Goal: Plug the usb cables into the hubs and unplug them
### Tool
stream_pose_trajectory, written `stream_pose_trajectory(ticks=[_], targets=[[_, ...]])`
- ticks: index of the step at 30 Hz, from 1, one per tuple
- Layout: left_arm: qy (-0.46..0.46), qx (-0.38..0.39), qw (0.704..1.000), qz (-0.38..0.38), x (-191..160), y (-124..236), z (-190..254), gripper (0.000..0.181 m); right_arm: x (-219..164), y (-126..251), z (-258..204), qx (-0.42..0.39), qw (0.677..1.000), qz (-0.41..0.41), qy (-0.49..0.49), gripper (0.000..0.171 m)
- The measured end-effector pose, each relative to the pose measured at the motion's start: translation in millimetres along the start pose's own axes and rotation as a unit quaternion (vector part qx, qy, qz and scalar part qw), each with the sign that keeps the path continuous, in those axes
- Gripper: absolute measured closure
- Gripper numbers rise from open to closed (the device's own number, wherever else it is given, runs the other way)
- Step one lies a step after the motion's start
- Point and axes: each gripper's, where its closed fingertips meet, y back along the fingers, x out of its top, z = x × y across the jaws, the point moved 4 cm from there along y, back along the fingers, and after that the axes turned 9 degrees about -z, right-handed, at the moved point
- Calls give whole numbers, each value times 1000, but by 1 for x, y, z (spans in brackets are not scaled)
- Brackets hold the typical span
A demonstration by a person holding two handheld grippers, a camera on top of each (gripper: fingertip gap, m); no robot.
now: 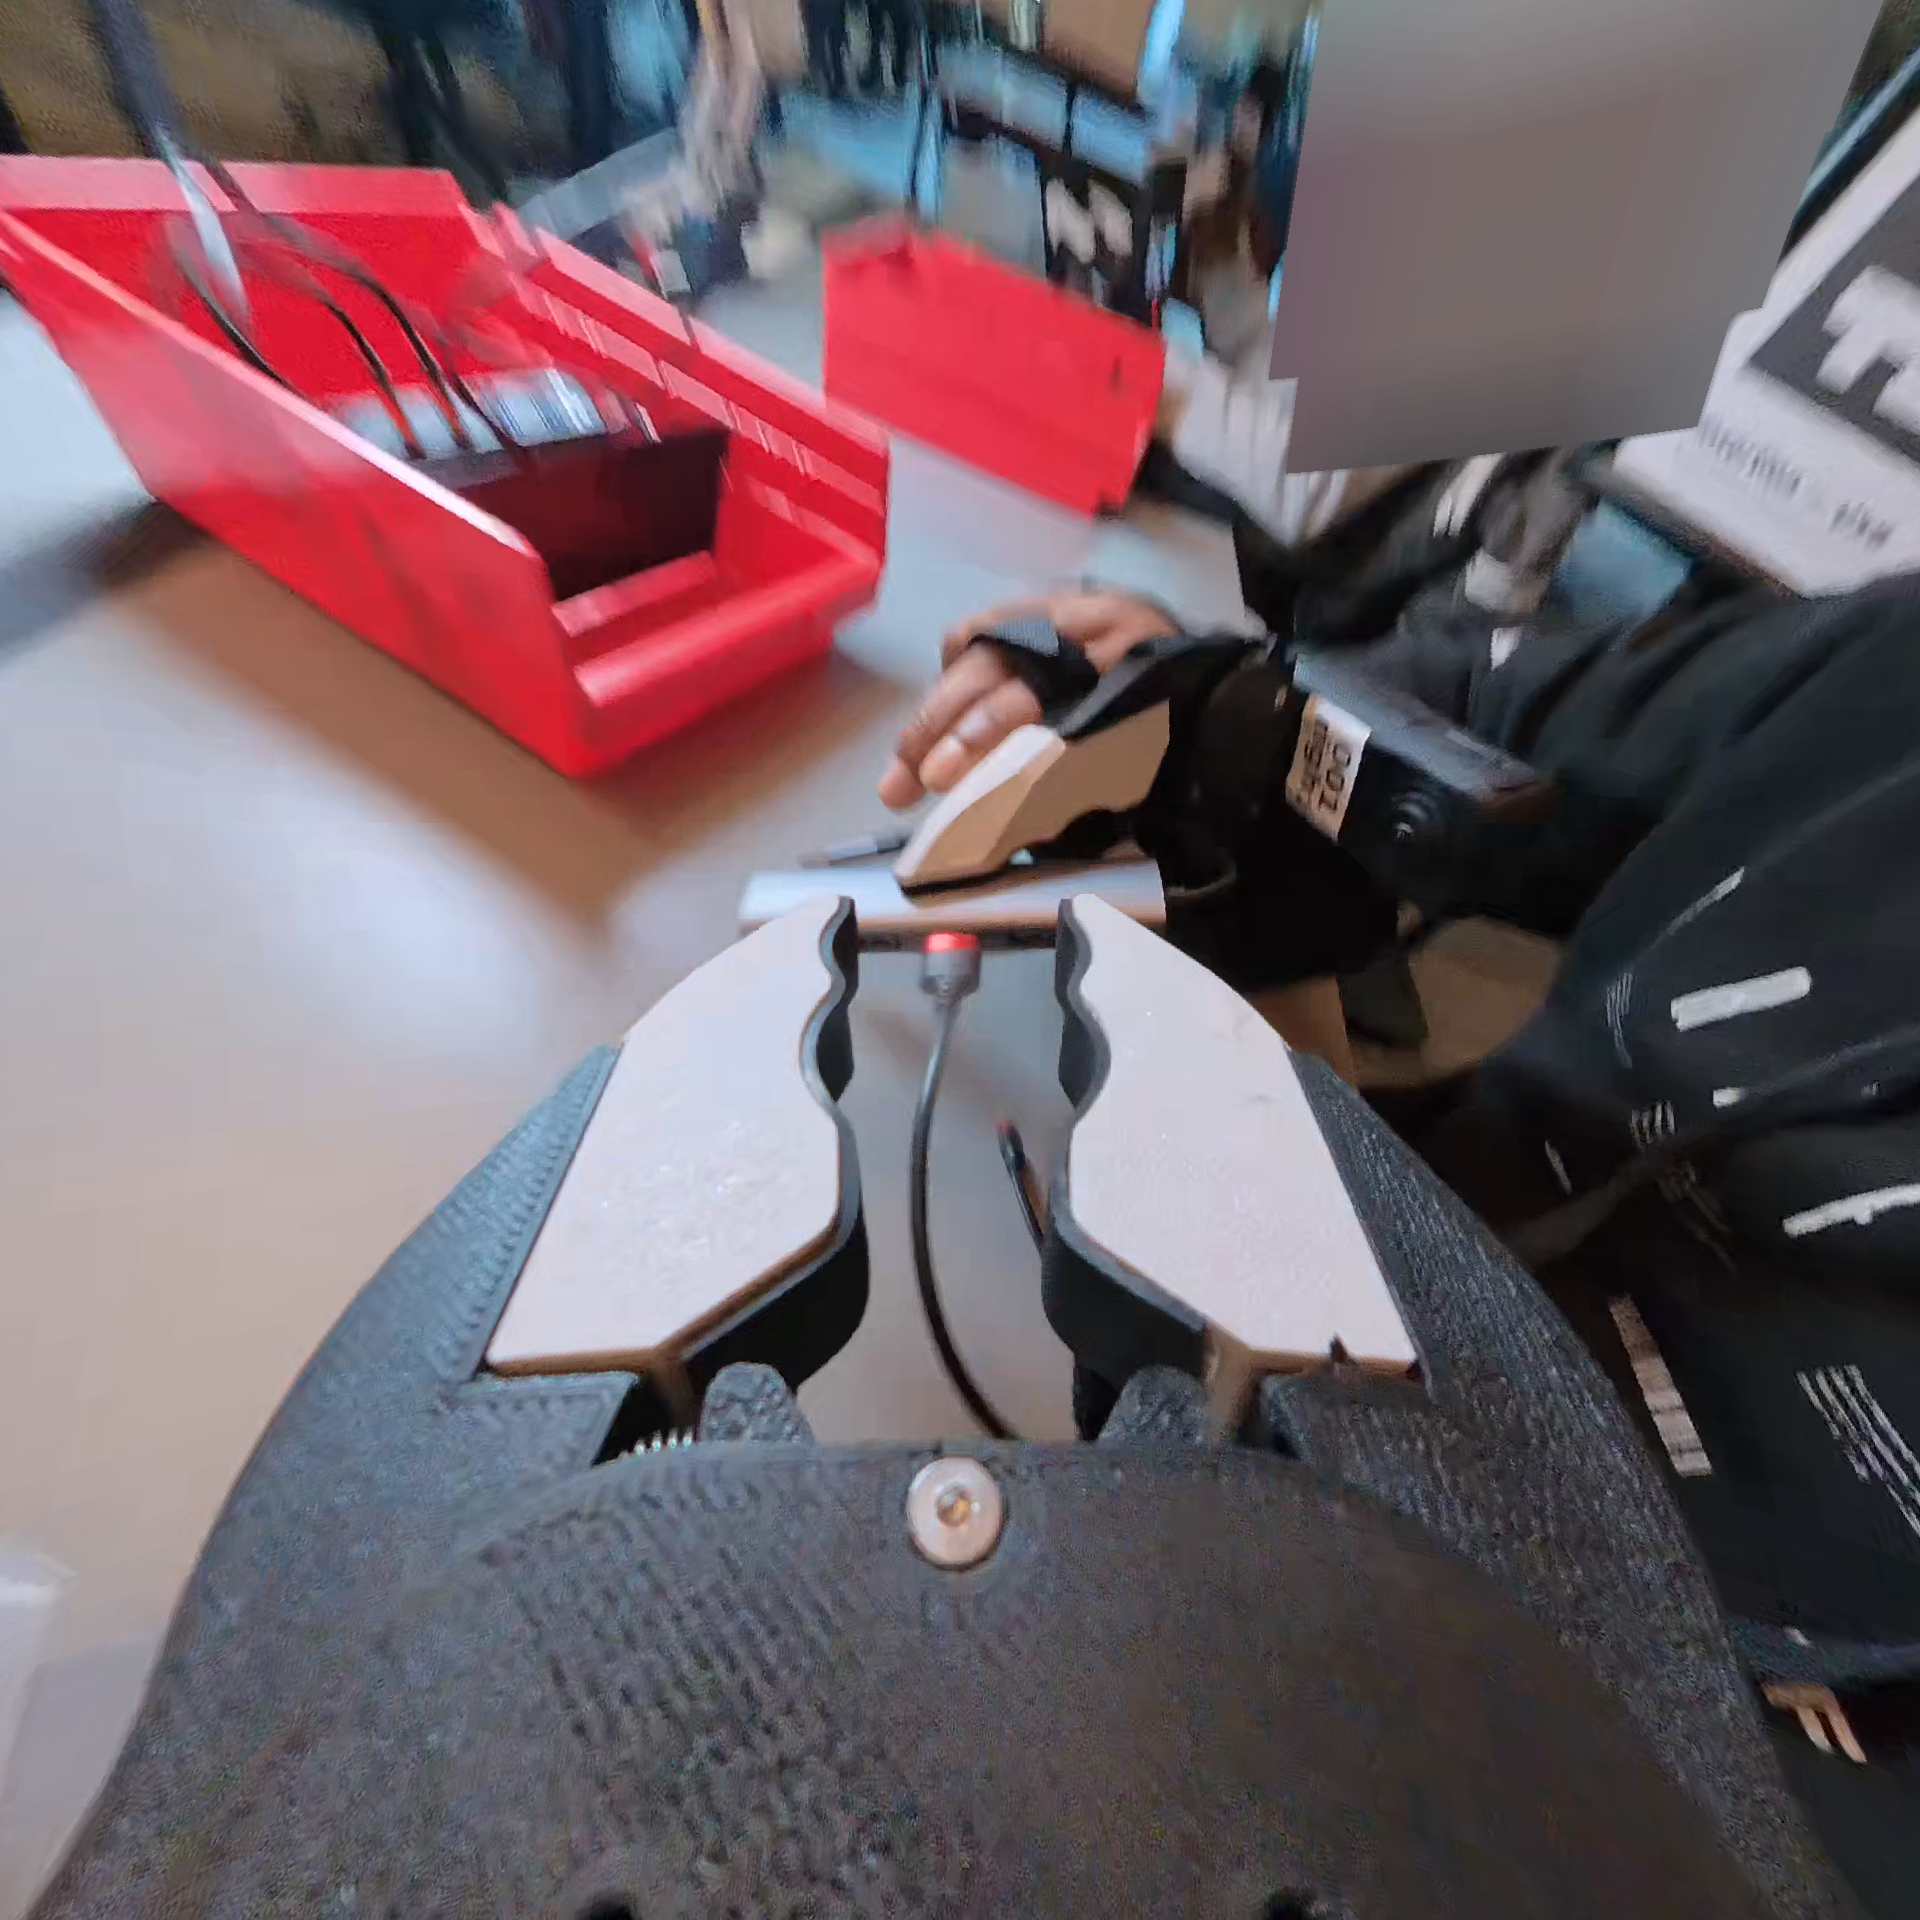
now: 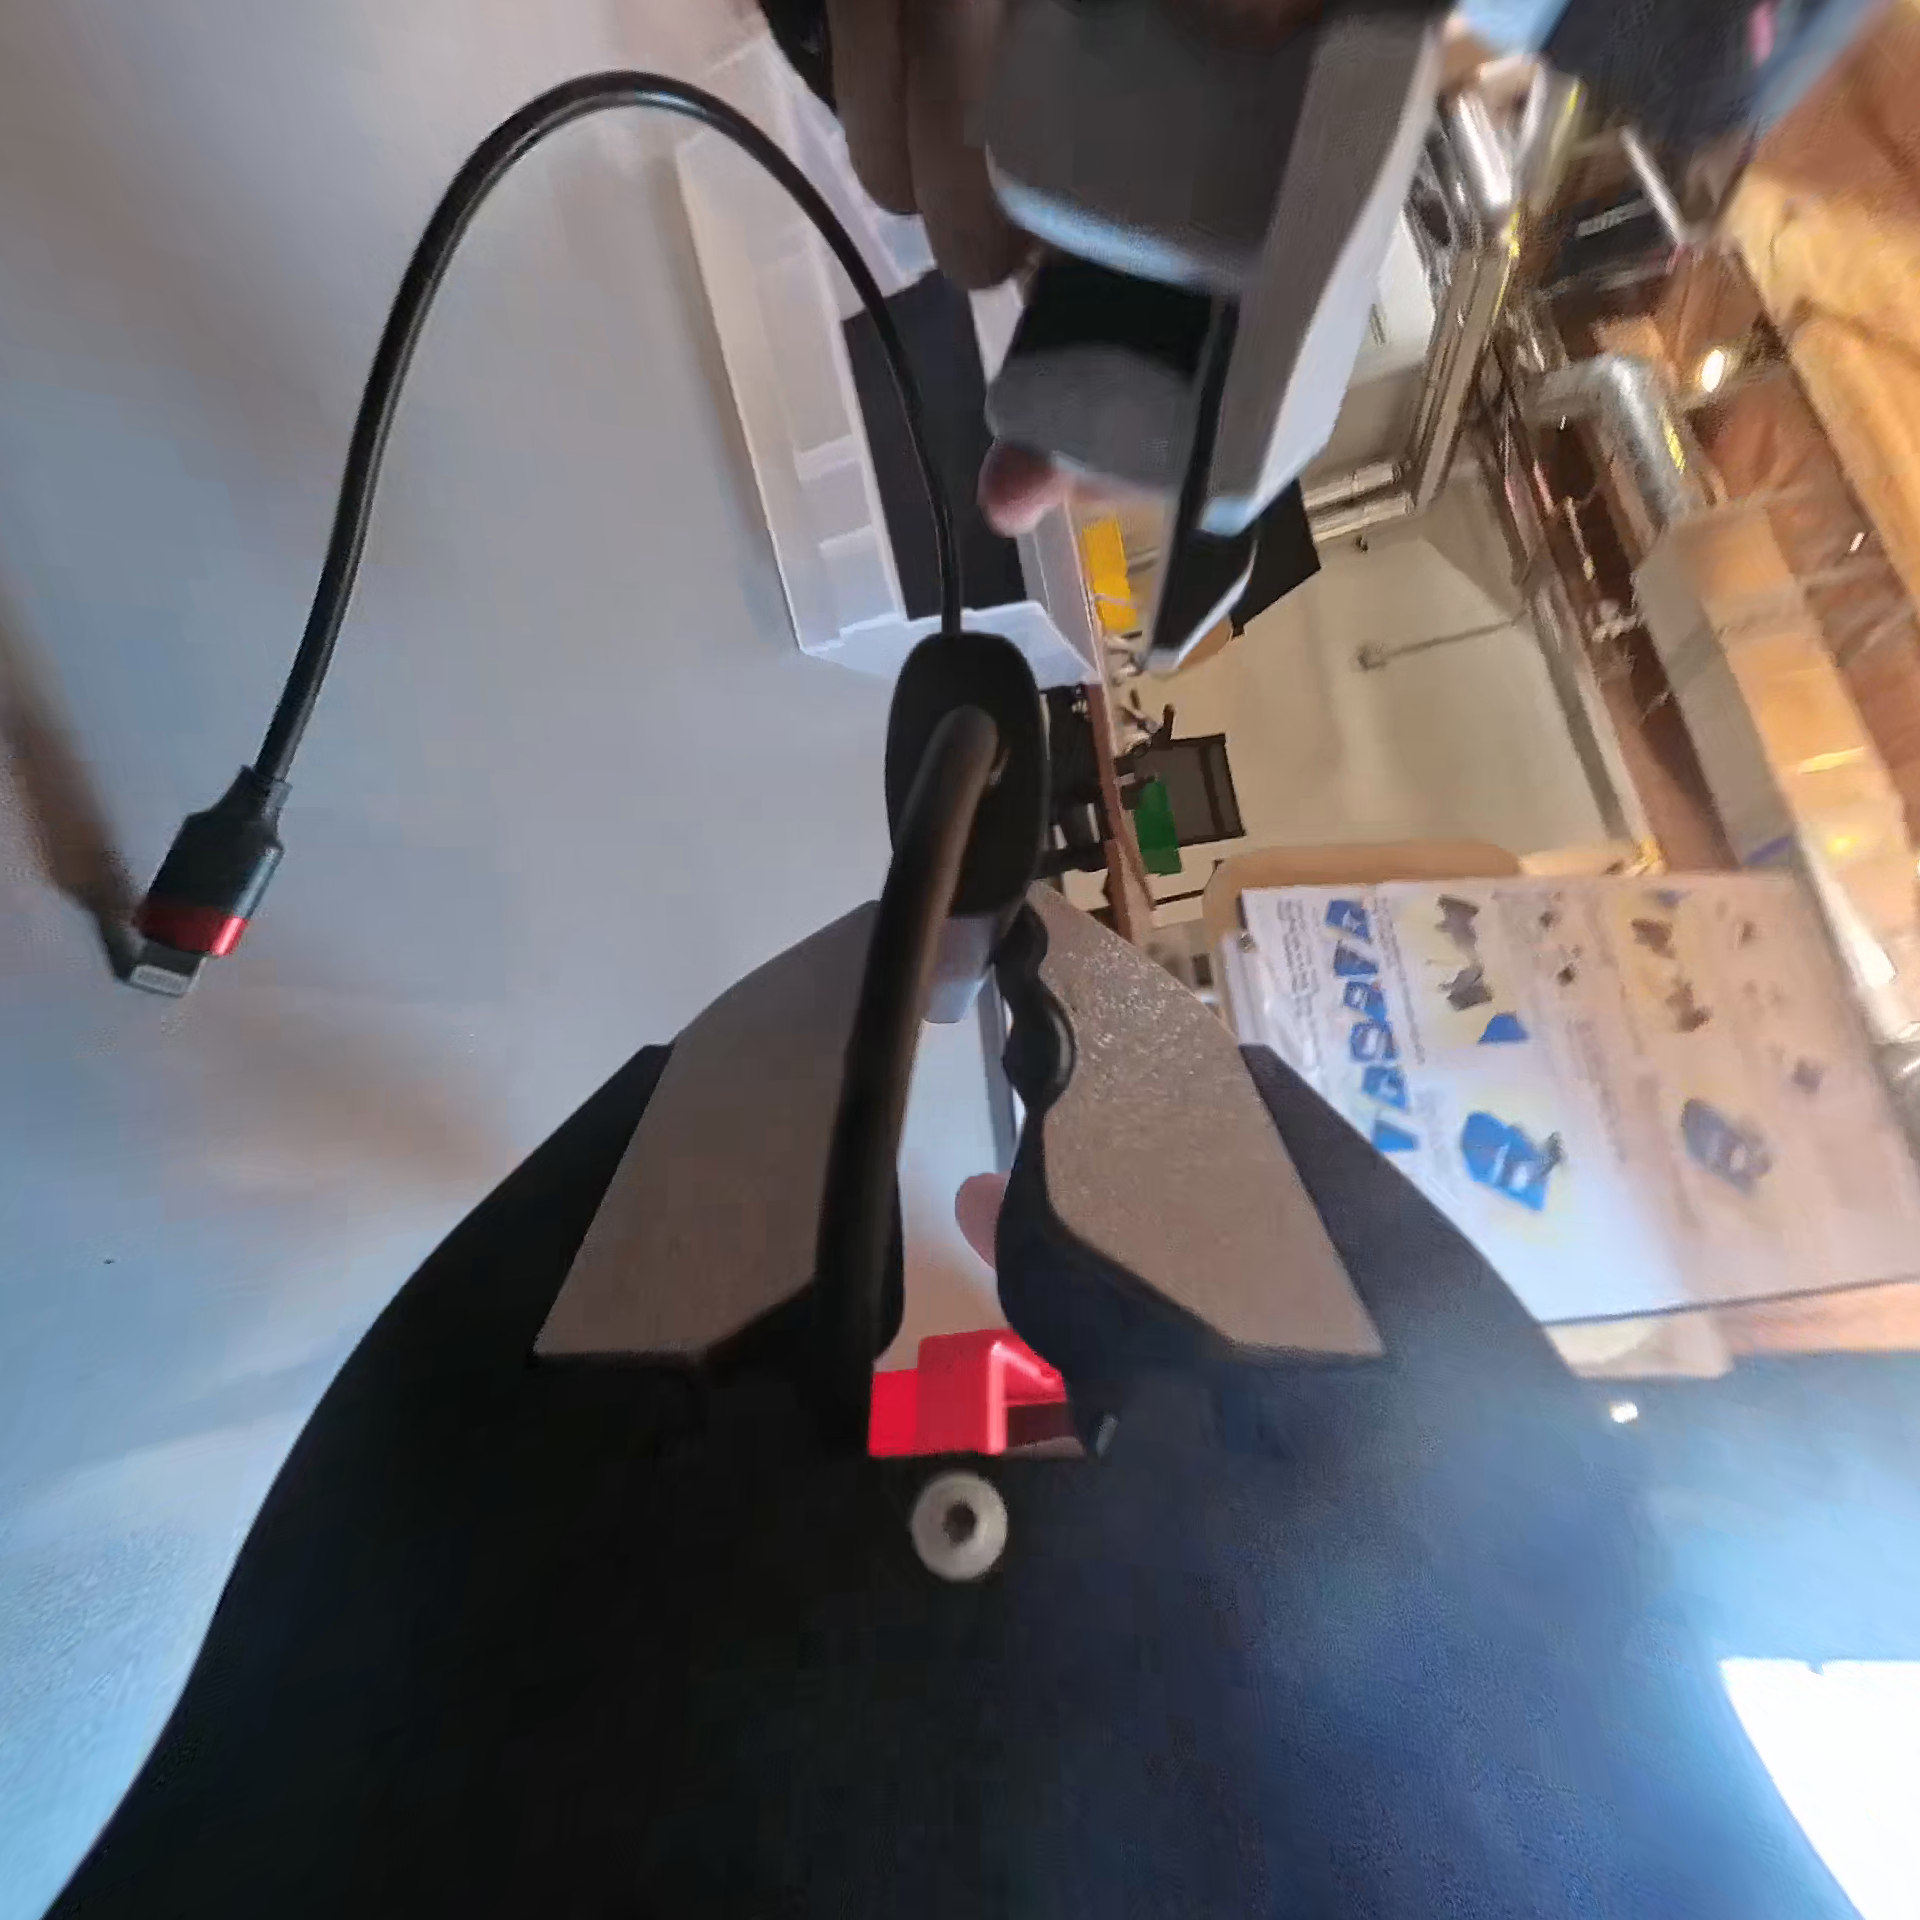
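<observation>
With the right gripper [image 1: 914, 868] clamping the grey USB hub [image 1: 951, 902] on the table, the open-jawed left gripper [image 1: 956, 940] straddles the apparently seated red-collared plug [image 1: 950, 961], so unplugging needs closing and pulling back.

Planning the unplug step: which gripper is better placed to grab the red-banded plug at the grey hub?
Left. The left gripper is open, its fingers on either side of the red-banded plug at the hub edge. The right gripper is clamped on the hub, steadying it.
</observation>
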Motion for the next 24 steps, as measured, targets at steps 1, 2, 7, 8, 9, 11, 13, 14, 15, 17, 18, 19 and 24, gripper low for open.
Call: stream_pose_trajectory(ticks=[1,2,7,8,9,11,13,14,15,17,18,19,24], targets=[[-2,8,999,46,7,13,-4,144,-3,2,6,3,999,2,-32,155],[2,16,996,89,12,25,-11,145,-5,5,12,10,997,7,-70,154],[82,37,981,172,0,53,-49,148,-9,23,49,56,949,55,-304,154],[84,51,981,167,-5,52,-54,149,-12,27,58,60,935,60,-343,154],[82,62,982,160,-9,50,-56,149,-17,30,68,61,924,56,-374,154],[72,70,985,143,-15,41,-53,149,-32,36,90,63,909,29,-412,154],[55,72,988,123,-19,30,-47,149,-54,40,118,57,899,-8,-434,154],[44,78,989,115,-21,25,-45,149,-67,41,133,55,894,-29,-443,154],[33,87,990,106,-23,19,-43,149,-80,41,149,51,890,-49,-451,154],[10,114,990,87,-29,10,-41,148,-109,38,181,44,881,-89,-463,154],[-1,127,989,79,-32,7,-41,148,-124,35,197,38,879,-108,-463,155],[-9,140,987,74,-35,4,-41,148,-138,31,211,36,879,-133,-457,155],[-4,155,986,59,-50,-2,-41,148,-231,9,254,85,846,-350,-394,155]])
